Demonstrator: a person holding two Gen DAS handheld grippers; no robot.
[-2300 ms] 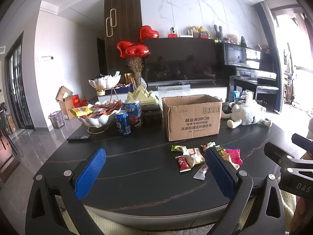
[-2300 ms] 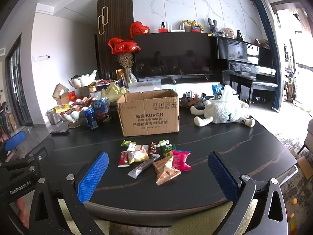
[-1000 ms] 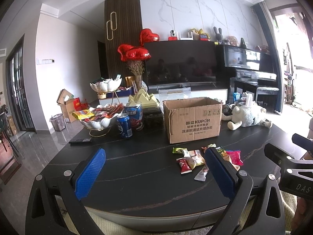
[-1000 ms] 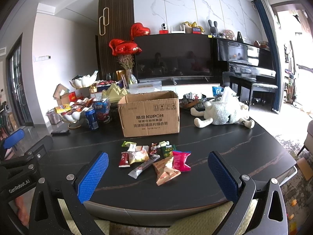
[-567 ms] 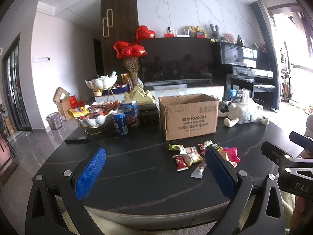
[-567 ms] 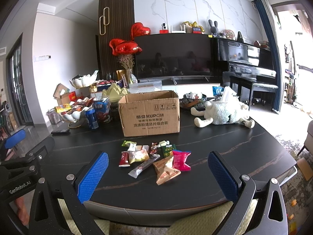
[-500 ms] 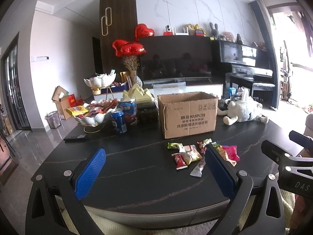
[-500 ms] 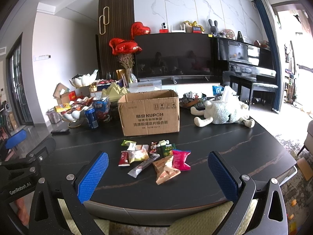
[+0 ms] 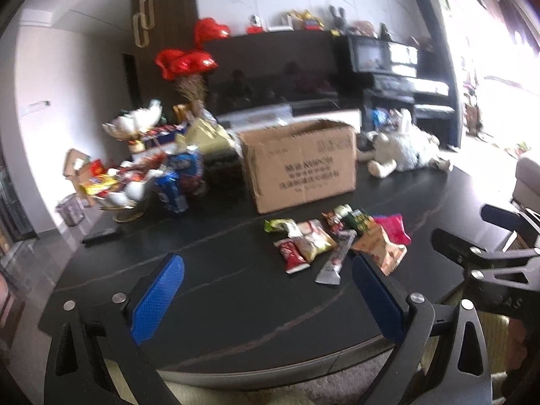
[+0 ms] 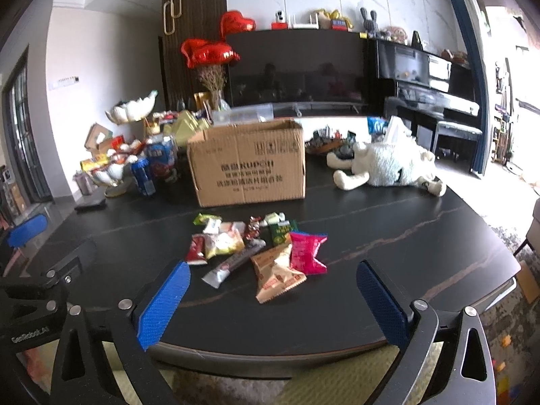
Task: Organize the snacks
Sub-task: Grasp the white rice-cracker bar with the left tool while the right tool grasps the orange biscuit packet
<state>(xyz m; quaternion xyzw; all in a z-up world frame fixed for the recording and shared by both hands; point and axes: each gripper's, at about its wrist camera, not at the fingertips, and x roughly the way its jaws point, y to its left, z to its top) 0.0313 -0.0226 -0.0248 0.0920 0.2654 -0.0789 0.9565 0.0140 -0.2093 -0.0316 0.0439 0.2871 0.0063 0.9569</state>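
Hovering over the near edge of the dark table, the left gripper is standing wide and empty, aimed at bare tabletop left of the snack packets. Those packets are lying in a loose heap just in front of the cardboard box, probably their destination. Farther right, the right gripper is closing slightly around nothing, lined up on the orange packet.

Dark table under snacks, box
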